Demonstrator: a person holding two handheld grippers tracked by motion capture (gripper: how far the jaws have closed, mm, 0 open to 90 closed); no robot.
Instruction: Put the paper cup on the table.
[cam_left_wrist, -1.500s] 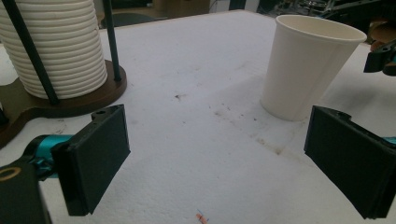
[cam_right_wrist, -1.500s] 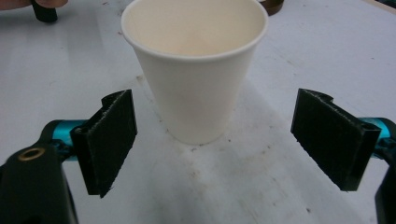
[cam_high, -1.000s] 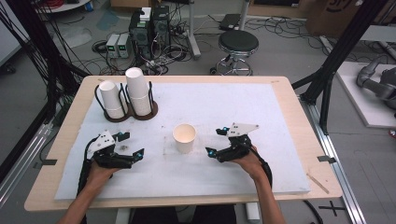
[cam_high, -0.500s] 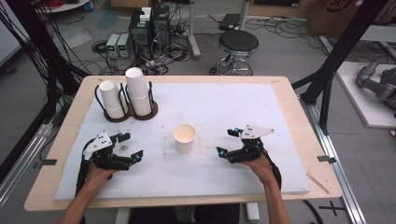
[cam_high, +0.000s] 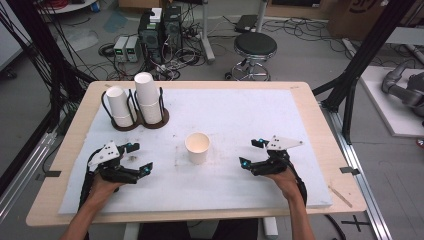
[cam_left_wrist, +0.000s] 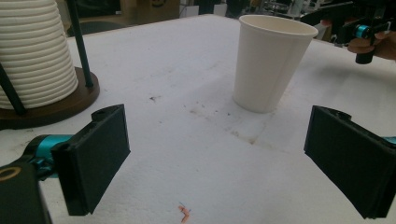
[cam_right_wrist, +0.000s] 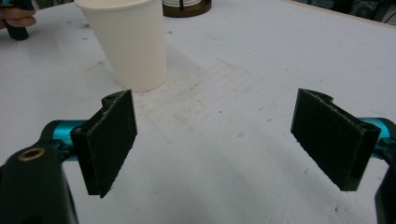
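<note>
A single white paper cup (cam_high: 197, 147) stands upright in the middle of the white mat (cam_high: 240, 110); it also appears in the left gripper view (cam_left_wrist: 271, 60) and the right gripper view (cam_right_wrist: 128, 44). My left gripper (cam_high: 140, 157) rests low to the cup's left, open, nothing between its jaws (cam_left_wrist: 219, 163). My right gripper (cam_high: 251, 153) sits to the cup's right, open and empty (cam_right_wrist: 215, 140). Two stacks of white cups (cam_high: 136, 102) stand in a dark wire holder (cam_high: 162, 119) at the back left.
The mat covers a wooden table (cam_high: 320, 120) whose edges lie close on all sides. A stool (cam_high: 255, 47), computer boxes (cam_high: 157, 27) and cables are on the floor beyond. Black frame posts (cam_high: 360, 65) rise at both sides.
Both grippers have drawn back toward the near edge and slightly outward from the cup. The cup and the stacks have not moved.
</note>
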